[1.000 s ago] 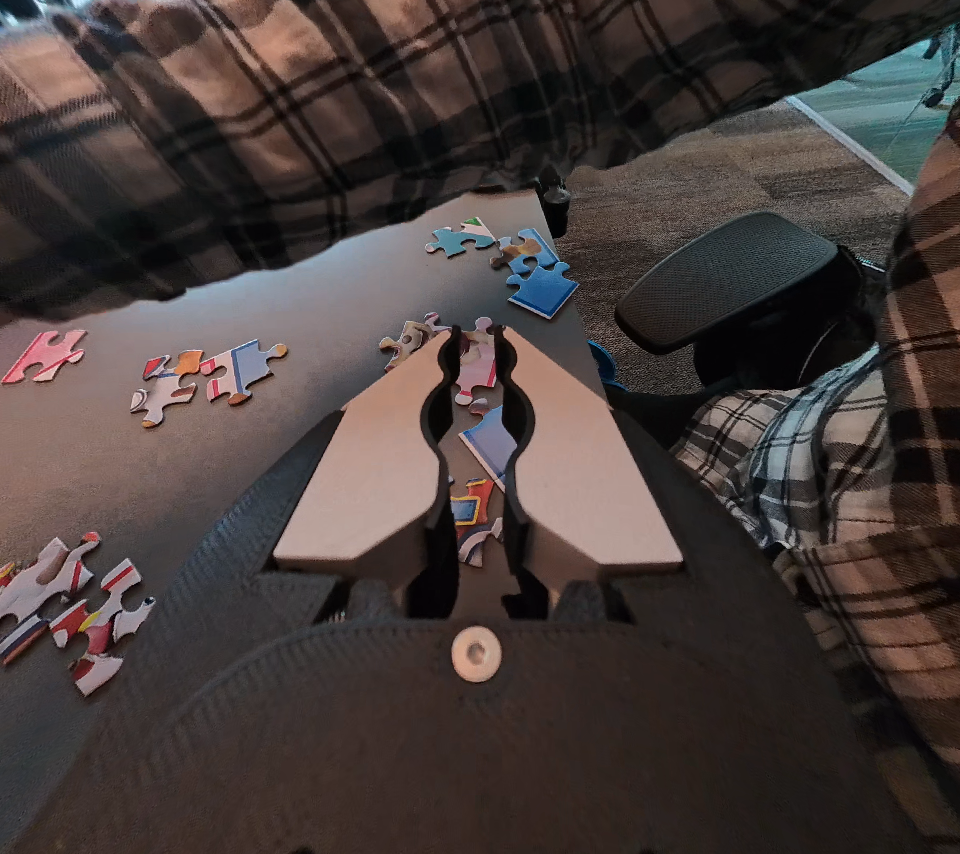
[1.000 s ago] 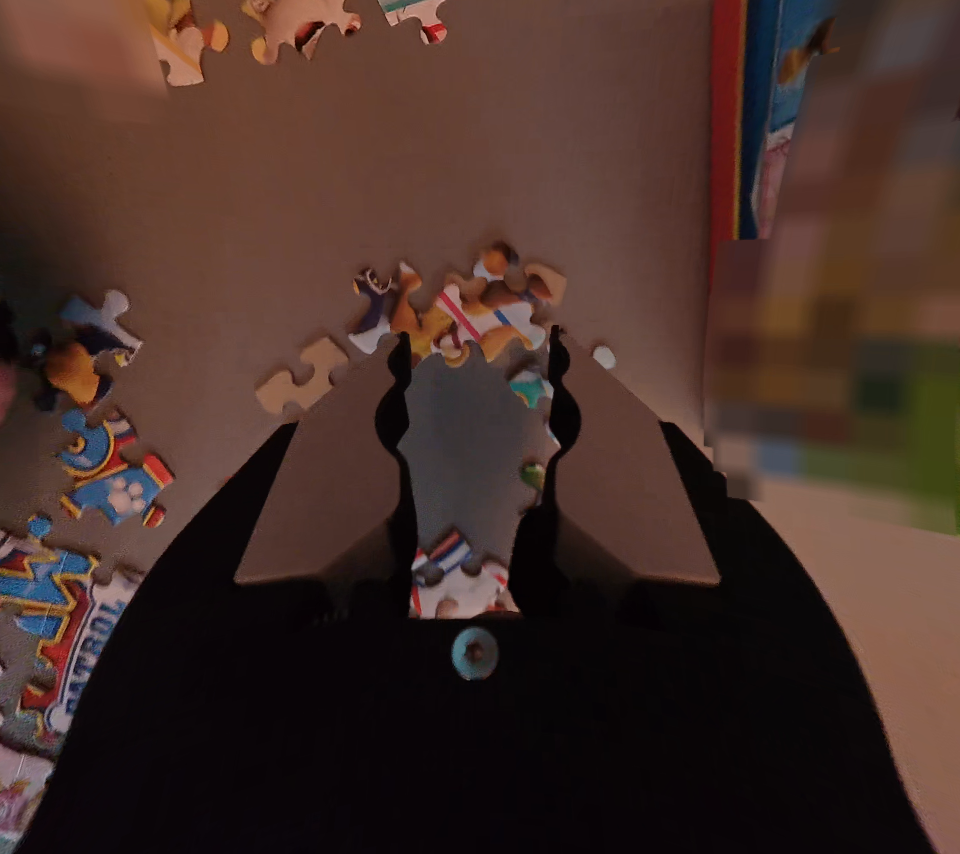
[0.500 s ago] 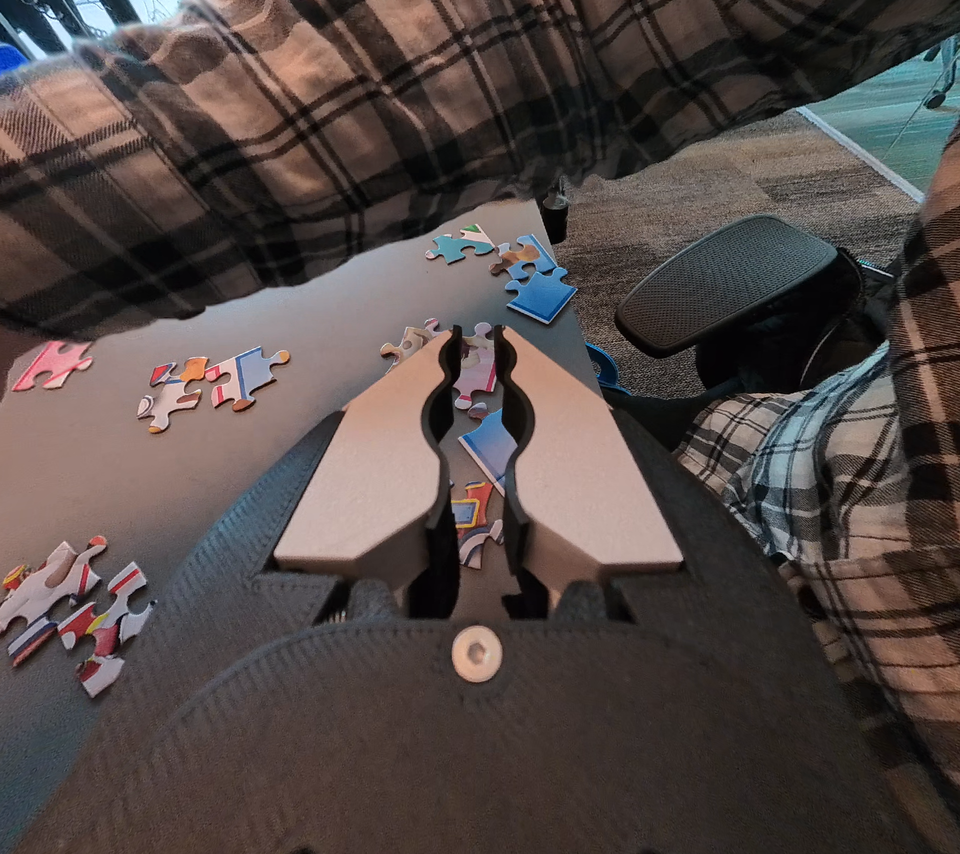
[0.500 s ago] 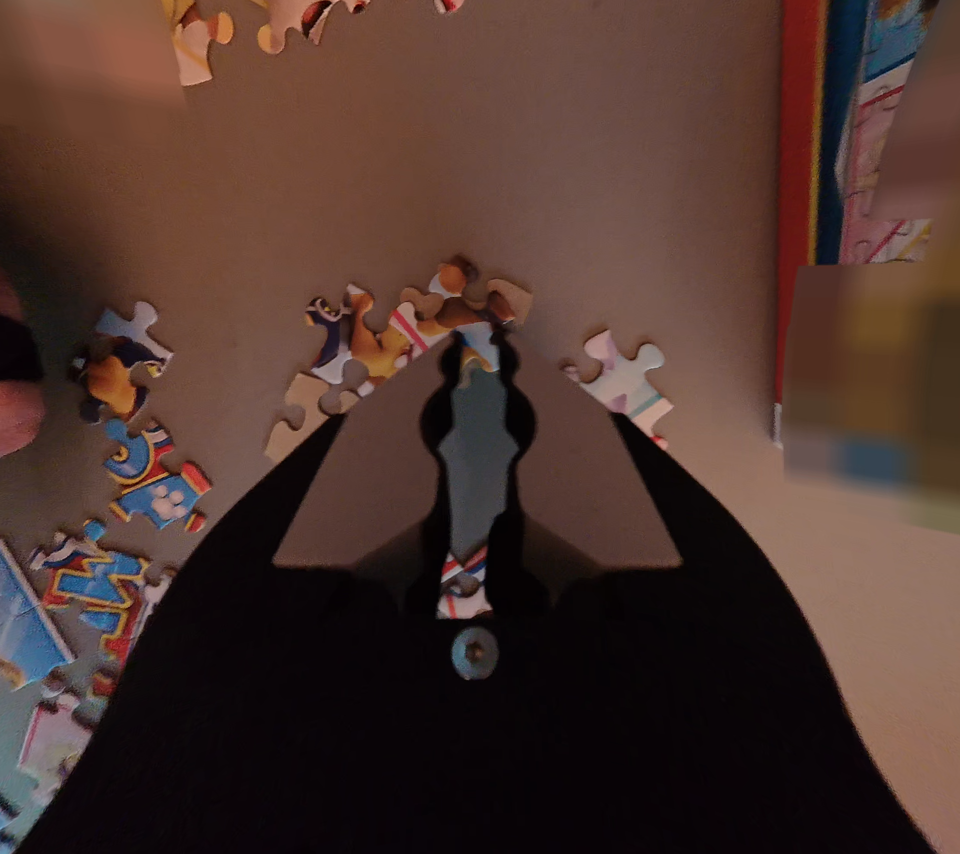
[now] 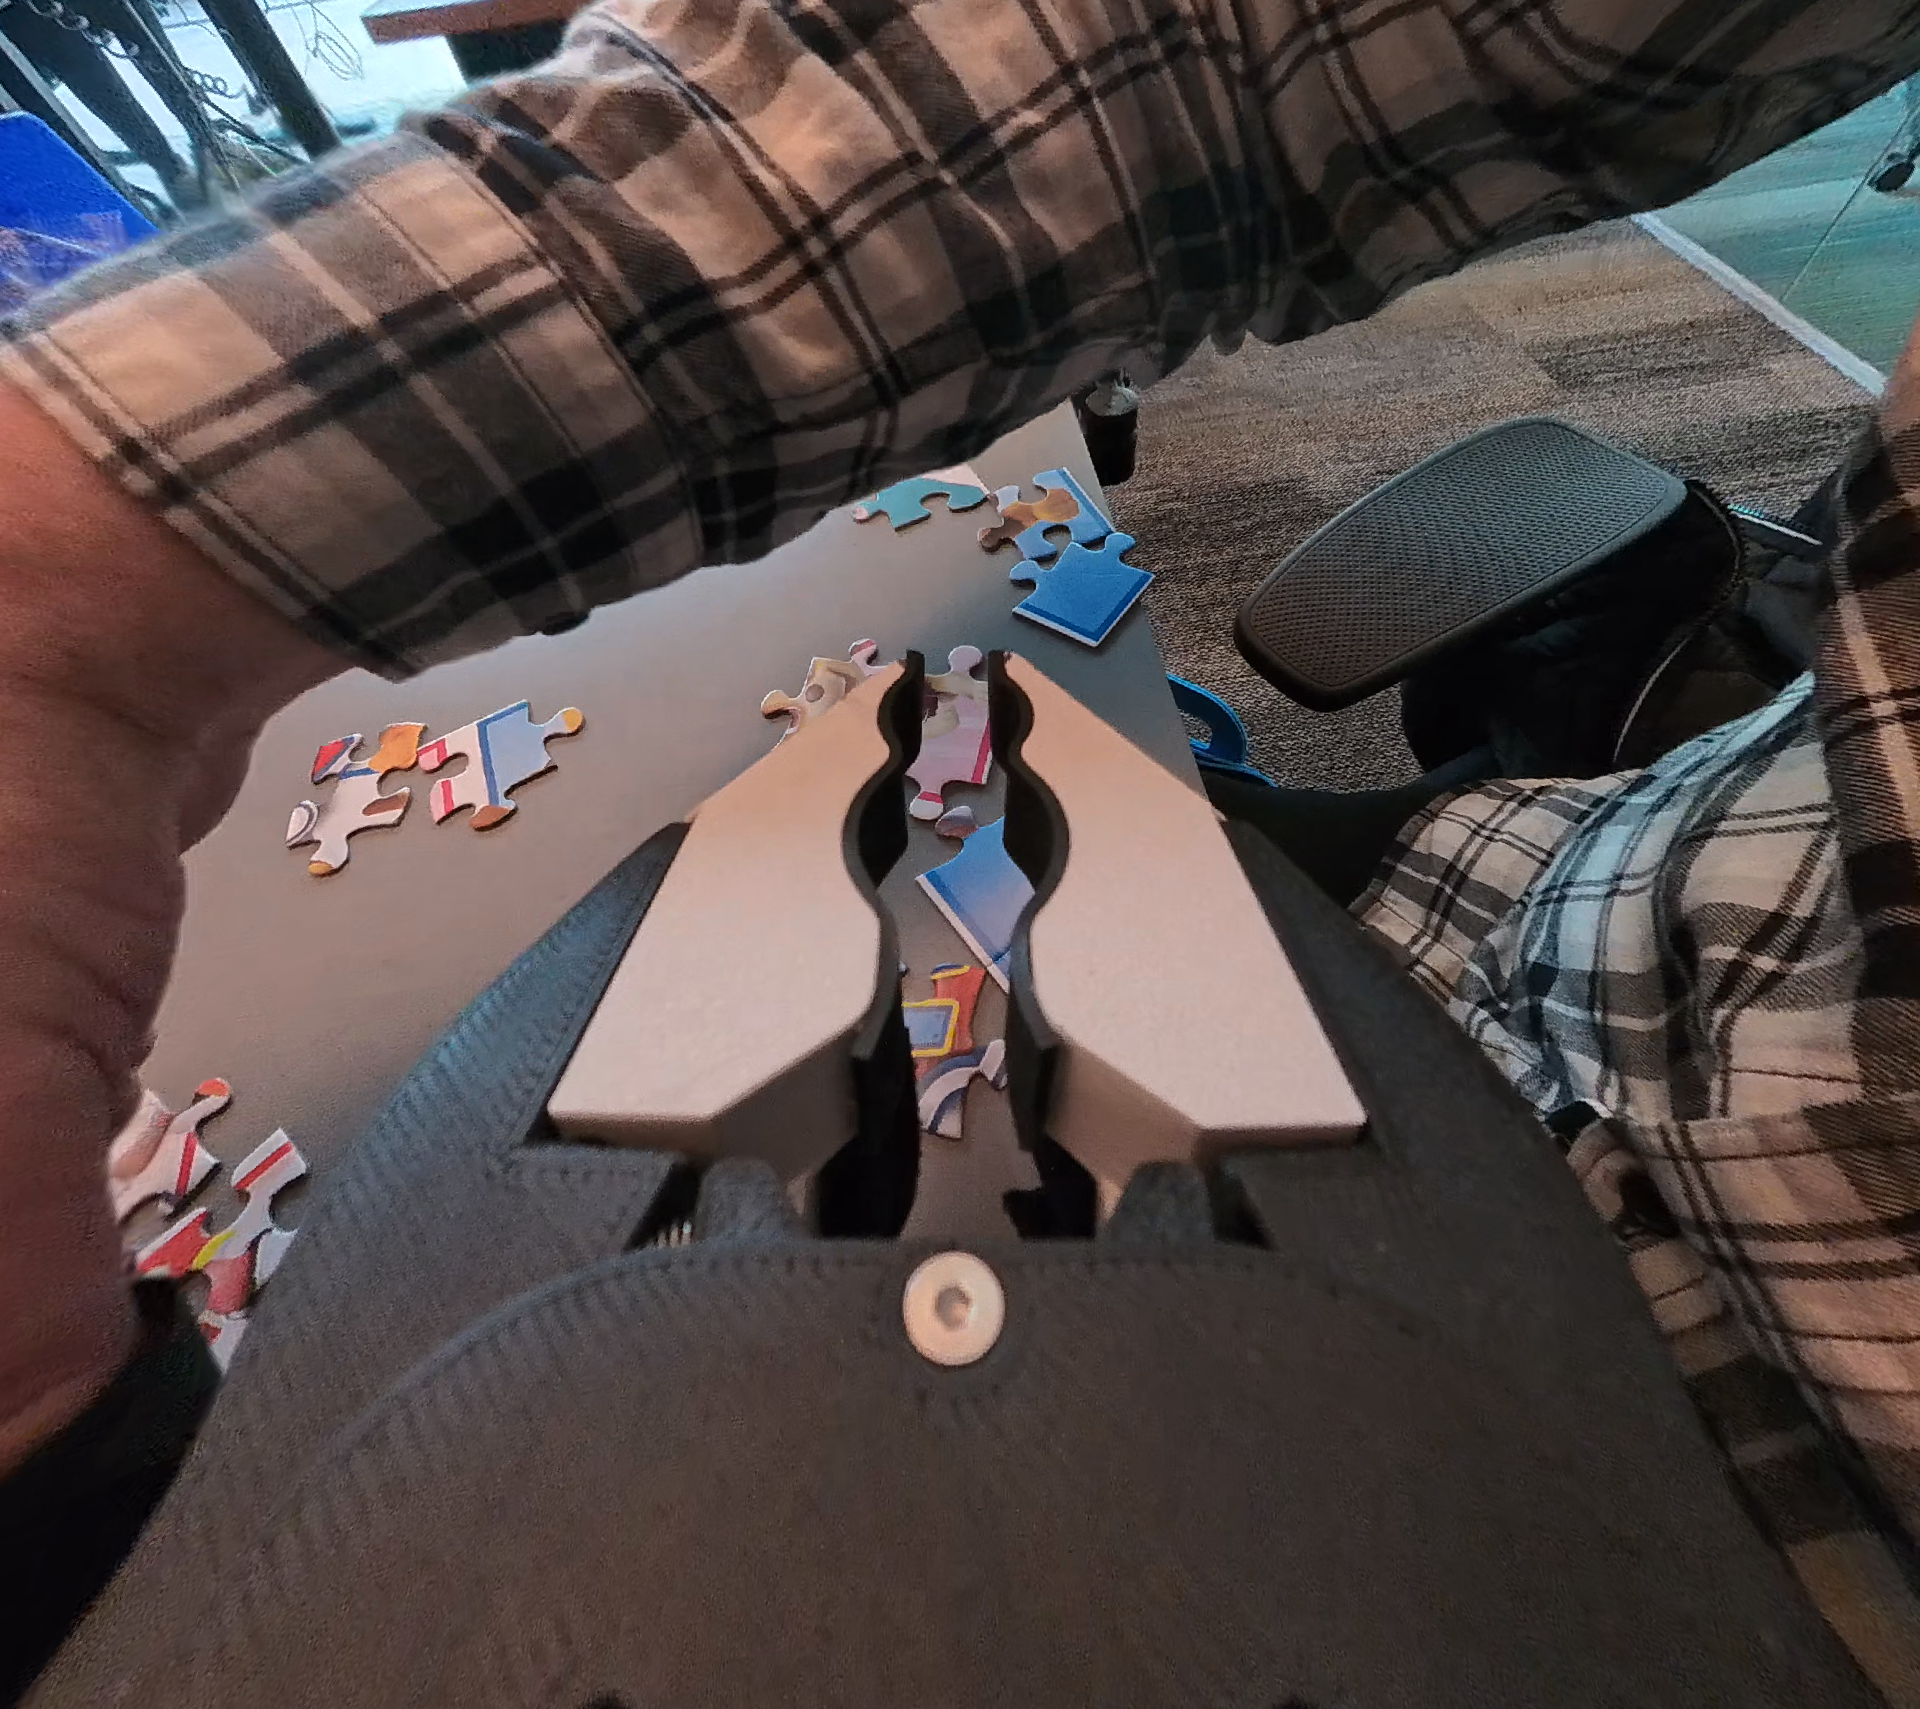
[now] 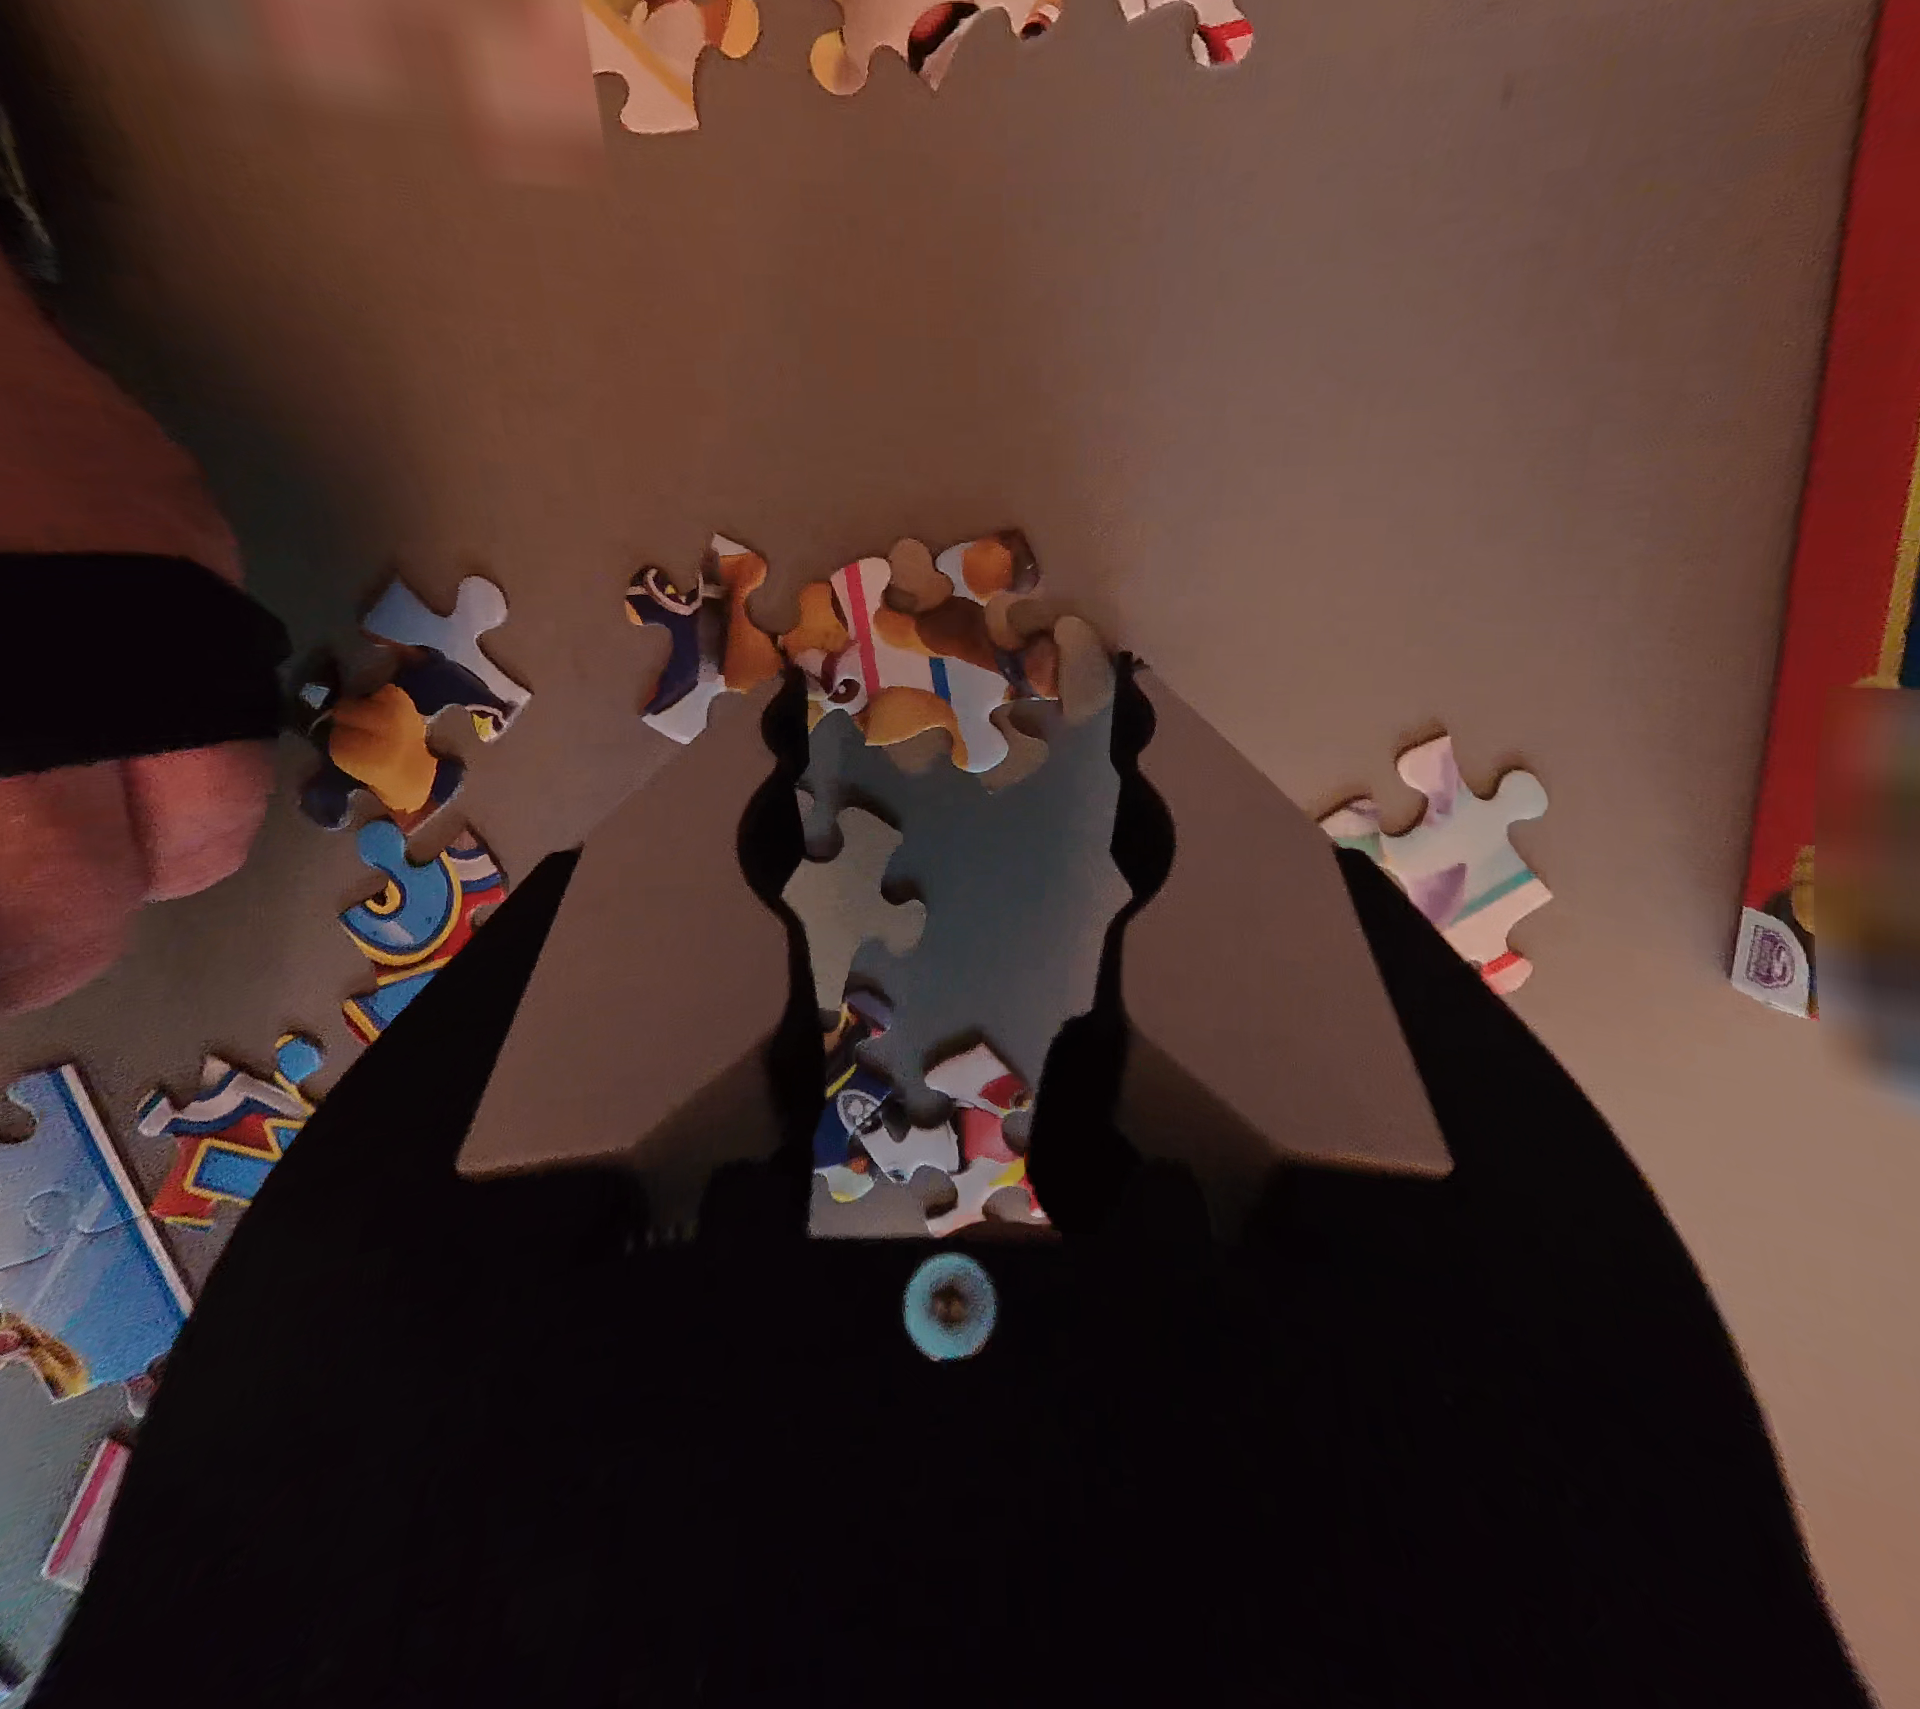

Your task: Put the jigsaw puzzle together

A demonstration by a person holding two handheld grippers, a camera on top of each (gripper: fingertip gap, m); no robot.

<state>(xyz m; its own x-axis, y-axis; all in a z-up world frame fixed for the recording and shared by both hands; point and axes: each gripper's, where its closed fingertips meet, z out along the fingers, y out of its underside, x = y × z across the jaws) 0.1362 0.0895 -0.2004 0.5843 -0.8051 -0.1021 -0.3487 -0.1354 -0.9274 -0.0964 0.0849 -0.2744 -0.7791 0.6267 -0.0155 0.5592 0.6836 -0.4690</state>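
Worktop (image 6: 1299,371): we see the puzzle far from done, its pieces scattered loose or in small joined groups across the surface; a stray sweep of either arm could scatter them further.
Plaid sleeve (image 5: 935,153): it crosses low over the worktop in the left wrist view, and we judge it could drag pieces hidden beneath it.
Puzzle box (image 6: 1860,516): it lies at the right edge, well apart from the cluster.
Right tool (image 6: 961,683): its jaws are spread, gripping nothing, with tips at the near edge of the orange-and-white cluster (image 6: 904,651). Closing here could pinch across a seam and pull joined pieces apart.
Left tool (image 5: 951,672): nearly closed and empty, a narrow gap showing pieces on the worktop behind it.
Blue edge piece (image 5: 1081,584): it sits at the worktop's corner; a nudge could tip it onto the floor.
Plain piece (image 6: 857,890): between the right jaws, possibly face-down, though the view is dim; we might misjudge its fit.
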